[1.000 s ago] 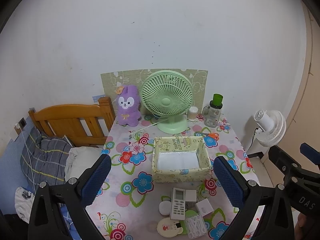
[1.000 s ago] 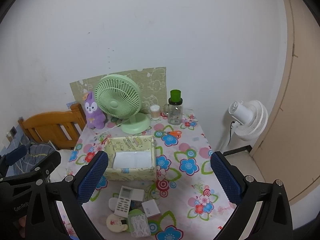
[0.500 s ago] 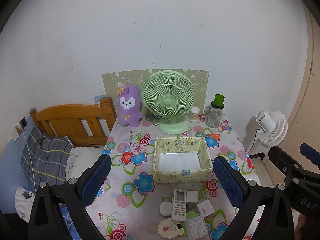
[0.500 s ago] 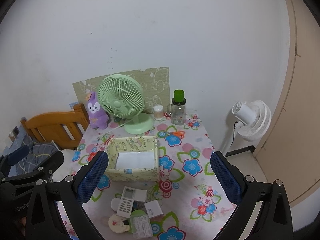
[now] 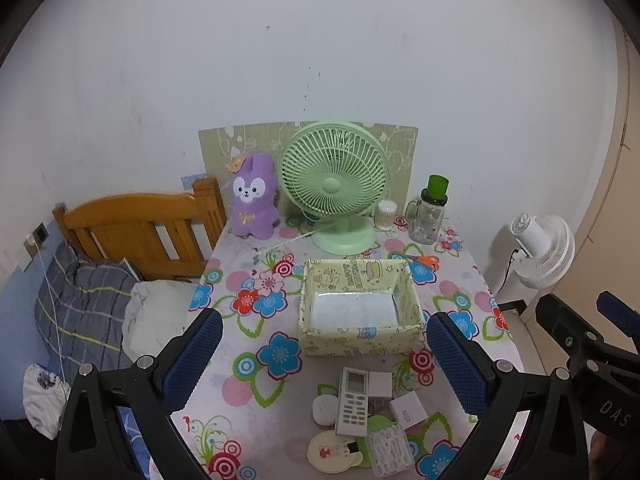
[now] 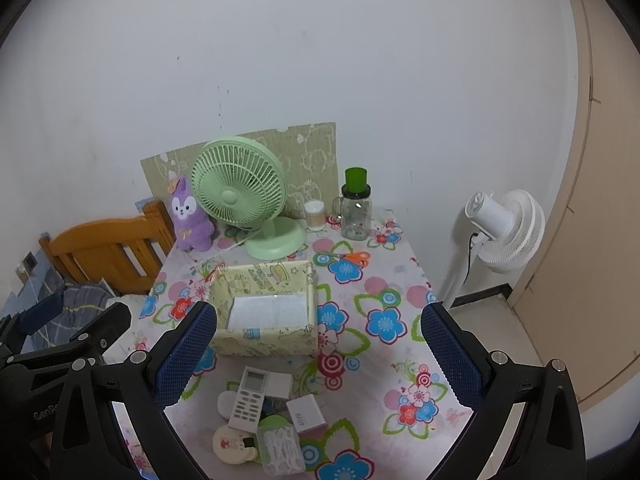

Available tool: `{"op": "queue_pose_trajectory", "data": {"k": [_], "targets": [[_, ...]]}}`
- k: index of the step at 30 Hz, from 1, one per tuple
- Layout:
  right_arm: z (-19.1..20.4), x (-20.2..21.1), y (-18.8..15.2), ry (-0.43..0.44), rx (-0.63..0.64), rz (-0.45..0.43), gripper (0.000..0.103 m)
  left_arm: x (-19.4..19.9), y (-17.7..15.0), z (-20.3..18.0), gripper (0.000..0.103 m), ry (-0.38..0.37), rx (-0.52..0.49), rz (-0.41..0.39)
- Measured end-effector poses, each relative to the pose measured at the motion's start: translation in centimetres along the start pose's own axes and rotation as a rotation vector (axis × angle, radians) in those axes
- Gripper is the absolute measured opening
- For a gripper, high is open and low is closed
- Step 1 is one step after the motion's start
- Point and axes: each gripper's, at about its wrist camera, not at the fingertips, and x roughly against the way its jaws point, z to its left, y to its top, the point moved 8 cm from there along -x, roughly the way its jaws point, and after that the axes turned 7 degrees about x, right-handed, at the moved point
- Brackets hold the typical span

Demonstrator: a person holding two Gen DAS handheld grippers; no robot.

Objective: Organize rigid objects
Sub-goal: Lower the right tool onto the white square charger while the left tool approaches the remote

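A pale yellow box (image 5: 360, 312) (image 6: 266, 308) stands open in the middle of the floral table, holding only a white liner. In front of it lies a small heap: a white remote (image 5: 352, 400) (image 6: 249, 398), a small white box (image 5: 408, 411) (image 6: 306, 414), a clear case of swabs (image 5: 390, 450) (image 6: 280, 450) and a round cream disc (image 5: 332, 450) (image 6: 232, 444). My left gripper (image 5: 324, 364) and right gripper (image 6: 318, 354) hang above the table's near end, both open and empty.
At the back stand a green desk fan (image 5: 334, 188), a purple plush (image 5: 254, 196), a swab jar (image 5: 385, 214) and a green-lidded bottle (image 5: 430, 210). Orange scissors (image 6: 348, 257) lie behind the box. A wooden bed frame (image 5: 140, 228) sits left, a white floor fan (image 6: 504, 232) right.
Both cameras have drifted slightly; the table and its objects sit a little lower and to the right in the views. Nothing on the table moved. Both grippers stay open.
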Motion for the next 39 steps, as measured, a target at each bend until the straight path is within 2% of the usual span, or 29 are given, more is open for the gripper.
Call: {"op": "queue_pose_trajectory", "data": {"k": [8,13,17,23,33,39], "targets": [[0.2,-1.9,-2.2,0.022,-0.022,0.032,0.103,-1.7,-2.0,0.3,0.103,0.022,-0.030,0.016],[0.2,-3.7,-4.1,0.023,-0.038,0.056,0.103,-3.8,-4.2,0.6,0.103,0.013,-0.050,0.063],[1.0,-5.0,-5.2,0.028,0.018,0.036,0.103,-5.5,-5.9,1.2,0.103,0.002,-0.036,0.111],[2.2,-7.2,-6.7,0.071,0.040,0.054,0.103,-8.2,-7.9,2.0,0.103,-0.021,-0.007,0.147],[2.7,-11.5,-11.0,0.074,0.116,0.134,0.103,-12.2,-11.7,2.3,0.103,0.014,-0.053,0.215],[2.8,-14.5,-13.5,0.095,0.116,0.170,0.102,-14.5,-13.4,2.7,0.103,0.043,-0.080,0.245]]}}
